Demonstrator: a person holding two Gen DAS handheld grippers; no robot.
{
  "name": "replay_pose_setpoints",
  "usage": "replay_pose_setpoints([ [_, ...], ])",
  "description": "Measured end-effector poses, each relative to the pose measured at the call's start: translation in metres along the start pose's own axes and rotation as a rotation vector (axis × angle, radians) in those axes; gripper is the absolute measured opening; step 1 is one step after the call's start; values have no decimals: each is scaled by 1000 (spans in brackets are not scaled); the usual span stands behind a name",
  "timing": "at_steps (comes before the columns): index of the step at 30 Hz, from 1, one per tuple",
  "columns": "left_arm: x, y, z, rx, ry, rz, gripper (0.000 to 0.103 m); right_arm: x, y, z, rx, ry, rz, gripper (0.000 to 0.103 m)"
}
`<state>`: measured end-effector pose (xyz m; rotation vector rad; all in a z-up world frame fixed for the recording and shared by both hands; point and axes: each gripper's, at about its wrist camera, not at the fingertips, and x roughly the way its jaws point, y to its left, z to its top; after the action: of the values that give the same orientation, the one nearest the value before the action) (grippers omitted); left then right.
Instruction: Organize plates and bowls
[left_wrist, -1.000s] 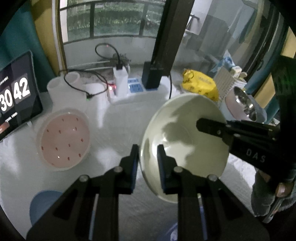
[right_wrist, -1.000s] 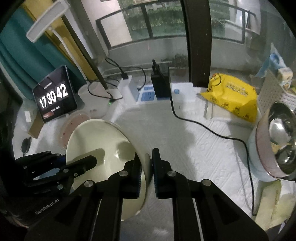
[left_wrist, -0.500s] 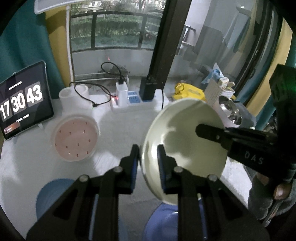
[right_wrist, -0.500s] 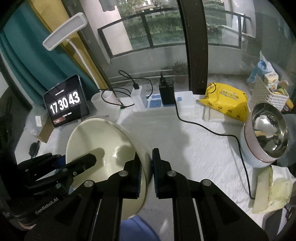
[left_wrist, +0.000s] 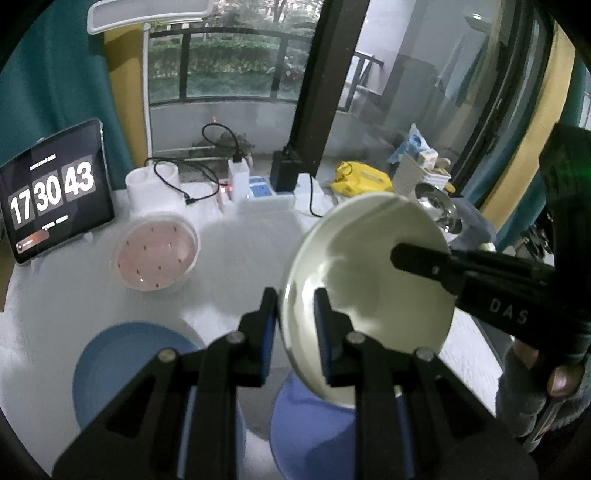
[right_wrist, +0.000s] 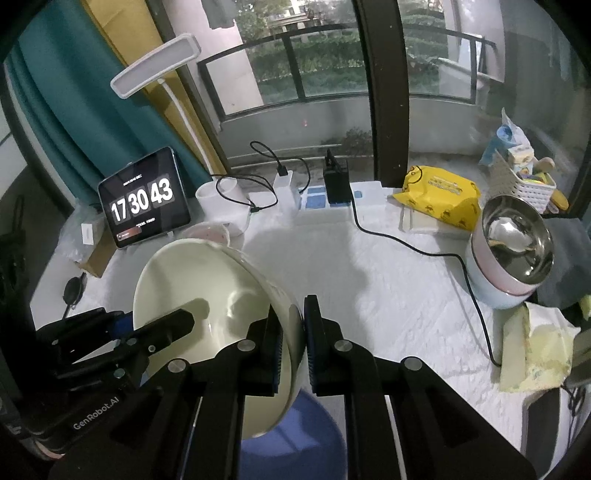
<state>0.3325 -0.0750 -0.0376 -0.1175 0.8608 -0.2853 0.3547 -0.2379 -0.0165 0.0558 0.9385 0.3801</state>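
A cream bowl (left_wrist: 369, 273) hangs tilted above the white table, held from both sides. My left gripper (left_wrist: 295, 325) is shut on its near-left rim. My right gripper (right_wrist: 293, 332) is shut on the opposite rim of the cream bowl (right_wrist: 207, 288); its fingers (left_wrist: 417, 258) reach in from the right in the left wrist view. Under the bowl sit a blue plate (left_wrist: 122, 365) at lower left and a blue bowl (left_wrist: 314, 424) right below. A pink dotted bowl (left_wrist: 157, 254) rests further back on the left.
A tablet clock (left_wrist: 51, 199) stands at the far left, with a white cup (left_wrist: 155, 188), a power strip (left_wrist: 266, 192) and cables behind. A yellow packet (right_wrist: 439, 195), a steel pot (right_wrist: 513, 247) and a white basket (right_wrist: 524, 184) line the right side.
Both grippers have risen and drawn back with the cream bowl between them. The blue plate and blue bowl have come into view underneath, and the table looks further away.
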Motion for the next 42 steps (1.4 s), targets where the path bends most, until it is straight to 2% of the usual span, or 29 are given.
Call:
replay_pose_setpoints([
  [20, -18, -19, -39, 19, 35, -10, 20, -20, -2, -48, 53, 29, 4, 12],
  [32, -6, -26, -71, 35, 106, -2, 20, -9, -9, -84, 106, 89, 0, 12],
  [42, 4, -30, -89, 66, 139, 34, 20, 3, -7, -103, 120, 147, -10, 12],
])
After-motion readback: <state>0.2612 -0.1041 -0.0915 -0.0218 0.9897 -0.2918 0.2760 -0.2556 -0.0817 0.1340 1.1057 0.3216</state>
